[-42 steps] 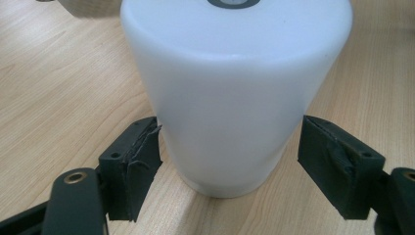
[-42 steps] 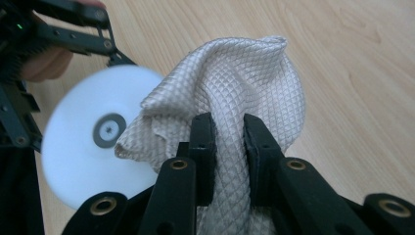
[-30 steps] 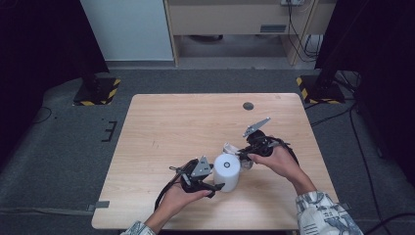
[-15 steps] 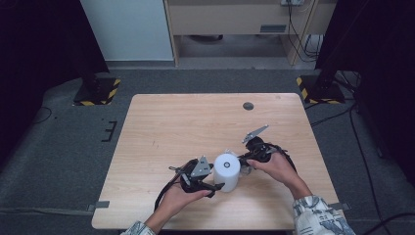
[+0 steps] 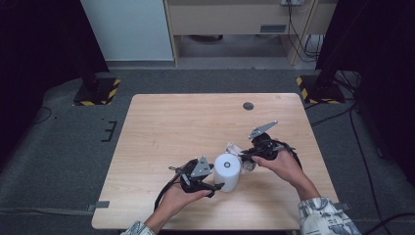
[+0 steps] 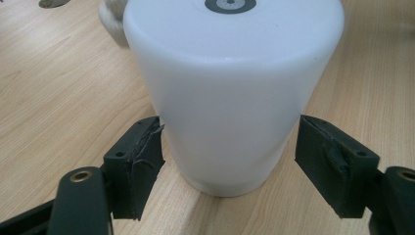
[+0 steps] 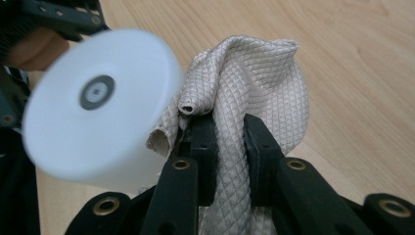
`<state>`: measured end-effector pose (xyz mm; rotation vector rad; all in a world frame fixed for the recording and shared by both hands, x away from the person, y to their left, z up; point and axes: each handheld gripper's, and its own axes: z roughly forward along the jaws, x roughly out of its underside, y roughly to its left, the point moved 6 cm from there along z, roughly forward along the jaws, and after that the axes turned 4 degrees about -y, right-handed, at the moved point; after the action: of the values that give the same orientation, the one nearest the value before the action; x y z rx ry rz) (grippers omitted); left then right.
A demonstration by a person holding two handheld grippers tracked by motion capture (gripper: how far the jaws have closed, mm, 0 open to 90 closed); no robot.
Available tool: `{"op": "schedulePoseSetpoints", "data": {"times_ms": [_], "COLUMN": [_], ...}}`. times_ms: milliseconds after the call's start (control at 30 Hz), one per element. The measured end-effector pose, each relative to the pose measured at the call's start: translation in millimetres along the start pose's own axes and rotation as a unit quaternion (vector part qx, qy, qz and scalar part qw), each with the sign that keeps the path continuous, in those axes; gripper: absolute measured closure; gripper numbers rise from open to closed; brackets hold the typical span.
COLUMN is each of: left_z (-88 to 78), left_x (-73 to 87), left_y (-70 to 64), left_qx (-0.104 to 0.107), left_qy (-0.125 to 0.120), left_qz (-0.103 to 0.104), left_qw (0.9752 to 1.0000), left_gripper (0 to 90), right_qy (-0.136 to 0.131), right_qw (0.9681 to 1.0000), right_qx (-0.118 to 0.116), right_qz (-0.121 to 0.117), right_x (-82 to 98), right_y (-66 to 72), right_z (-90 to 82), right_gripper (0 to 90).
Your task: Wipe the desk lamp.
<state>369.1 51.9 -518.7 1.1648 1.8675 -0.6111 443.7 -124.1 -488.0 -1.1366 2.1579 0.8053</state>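
**White cup and cloth, side by side on the table**

Upside down on the wooden table (image 5: 161, 127), near the front edge: a white cup (image 5: 227, 171), bottom facing up, with a small grey ring in the middle of that bottom. Held from the front-left by the left gripper (image 5: 219, 185), one black jaw on each side of the cup, low down by the rim. Left pad right against the cup wall; right pad very close, touching or not is hard to tell. Jaws spread wide around it, not squeezed together.

Just beside the cup, on its right: a crumpled pale cloth (image 7: 254, 88) with a tiny diamond pattern. Pinched tight by the right gripper (image 7: 229, 132), jaws pressed close with a fold of cloth between them. Bunched cloth right up against the cup's side.

Far back on the table, well apart from the rest: a small dark round thing (image 5: 248, 105).
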Motion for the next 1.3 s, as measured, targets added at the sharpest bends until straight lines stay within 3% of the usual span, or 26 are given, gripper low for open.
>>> {"op": "schedulePoseSetpoints", "data": {"times_ms": [133, 400, 633, 967, 1300], "left_z": [-0.1, -0.4, -0.2, 0.8, 1.3], "left_x": [0.1, 0.3, 0.5, 0.7, 3.2], "left_y": [-0.1, 0.3, 0.3, -0.8, -0.1], "left_qx": [0.000, 0.001, 0.003, 0.006, 0.008], "left_qy": [0.001, 0.000, 0.000, 0.001, 0.004], "left_qz": [0.000, 0.000, -0.001, -0.003, -0.001], "left_qw": [1.0000, 1.0000, 1.0000, 1.0000, 1.0000], "left_gripper": [26.0, 26.5, 26.8, 27.0, 29.6], "right_qy": [0.007, 0.057, 0.078, 0.037, -0.042], "right_qw": [1.0000, 0.9982, 0.9966, 0.9989, 0.9988], "right_qx": [0.003, 0.017, 0.028, 0.027, 0.027], "right_qz": [0.002, 0.002, 0.004, 0.001, -0.006], "right_x": [2.8, 19.1, 27.8, 19.4, 8.9], "right_y": [0.2, -4.5, -6.3, 3.2, 18.8], "right_z": [2.3, 25.3, 36.2, 9.1, -35.0], "right_gripper": [77.5, 77.7, 77.8, 77.9, 78.0]}}
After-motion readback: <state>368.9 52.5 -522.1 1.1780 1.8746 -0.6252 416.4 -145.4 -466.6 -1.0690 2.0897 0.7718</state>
